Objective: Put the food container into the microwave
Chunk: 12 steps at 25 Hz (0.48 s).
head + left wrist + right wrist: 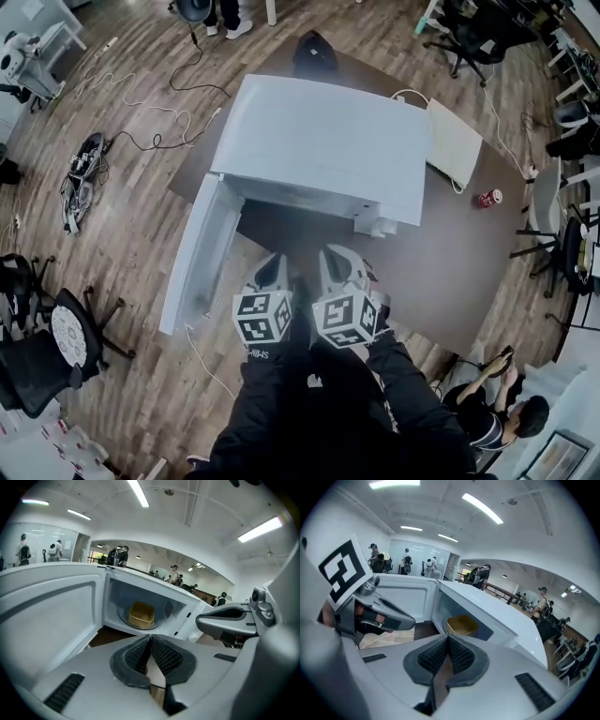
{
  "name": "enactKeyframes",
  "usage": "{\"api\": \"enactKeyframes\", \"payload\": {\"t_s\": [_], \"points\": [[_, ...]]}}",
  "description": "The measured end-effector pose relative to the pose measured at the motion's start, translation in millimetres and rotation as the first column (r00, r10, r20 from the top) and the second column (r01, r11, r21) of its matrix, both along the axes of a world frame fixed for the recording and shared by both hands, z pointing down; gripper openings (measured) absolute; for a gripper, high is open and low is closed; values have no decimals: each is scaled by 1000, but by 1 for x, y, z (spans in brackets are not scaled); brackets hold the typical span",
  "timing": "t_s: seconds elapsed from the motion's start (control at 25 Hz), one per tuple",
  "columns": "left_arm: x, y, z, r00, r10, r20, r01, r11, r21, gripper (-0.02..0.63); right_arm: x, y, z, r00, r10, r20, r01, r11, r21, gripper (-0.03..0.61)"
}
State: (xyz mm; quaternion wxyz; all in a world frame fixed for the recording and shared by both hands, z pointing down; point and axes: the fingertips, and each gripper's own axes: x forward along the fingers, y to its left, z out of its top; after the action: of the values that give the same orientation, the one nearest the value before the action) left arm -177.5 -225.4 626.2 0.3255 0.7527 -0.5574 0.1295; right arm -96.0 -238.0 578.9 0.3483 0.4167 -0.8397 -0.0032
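Container (141,614) sits inside microwave (323,145), beyond both closed tools.

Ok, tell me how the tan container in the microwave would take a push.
The tan container looks like moulded plastic, so it is probably light and fairly stiff. It is squat with a broad base, so it would likely slide rather than tip. It sits on the round plate, apparently smooth, so a push could skid it.

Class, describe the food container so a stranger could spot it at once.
On the dark table stands a white microwave with its door swung open. Inside, on the round plate, sits the food container: squarish, tan, the only thing in there.
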Motion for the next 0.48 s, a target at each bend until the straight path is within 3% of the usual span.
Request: {"api": "enactKeyframes", "payload": {"t_s": [0.2,0.48], "points": [[38,46,-56,999,25,20,-26,996,83,34,43,53,-60,984,93,149,-96,995,7,23],[76,86,-144,998,46,39,-54,975,215,34,81,105,-149,945,113,307,-151,983,102,23]]}}
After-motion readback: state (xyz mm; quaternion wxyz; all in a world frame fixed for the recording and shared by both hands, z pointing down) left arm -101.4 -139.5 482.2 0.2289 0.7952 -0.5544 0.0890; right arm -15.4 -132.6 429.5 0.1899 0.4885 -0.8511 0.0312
